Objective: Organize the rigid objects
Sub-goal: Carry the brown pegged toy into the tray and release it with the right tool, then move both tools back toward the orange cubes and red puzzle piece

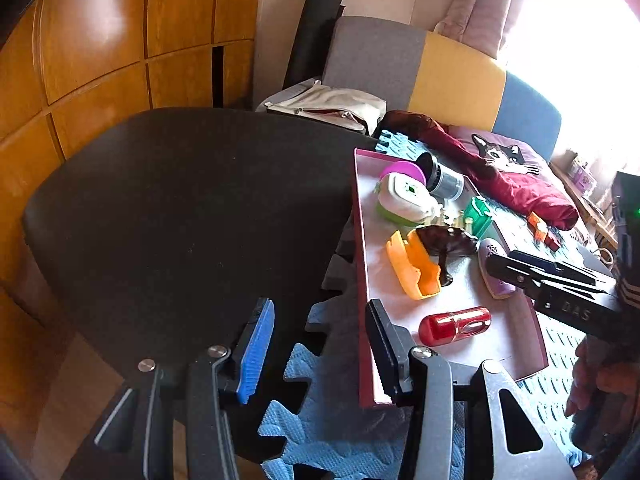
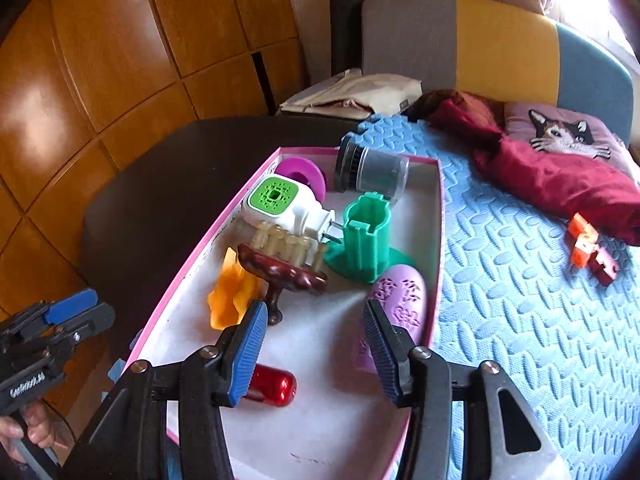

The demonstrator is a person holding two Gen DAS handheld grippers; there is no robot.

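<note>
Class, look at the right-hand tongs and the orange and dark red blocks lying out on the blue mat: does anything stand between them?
Yes. The right tongs hang open inside the pink-rimmed box, so its right wall and the lilac oval piece leaning there lie between them and the blocks. The blue mat beyond is bare.

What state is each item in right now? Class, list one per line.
Shallow pink-rimmed cardboard tray: open, holding items.
Red glossy plastic capsule: lying on its side in the tray.
Grey cylindrical canister: tipped on its side.
Green plastic holder: upright.
Orange block piece: outside the tray, on the blue foam mat.
Left gripper: jaws open, empty.
Right gripper: jaws open, empty.
</note>
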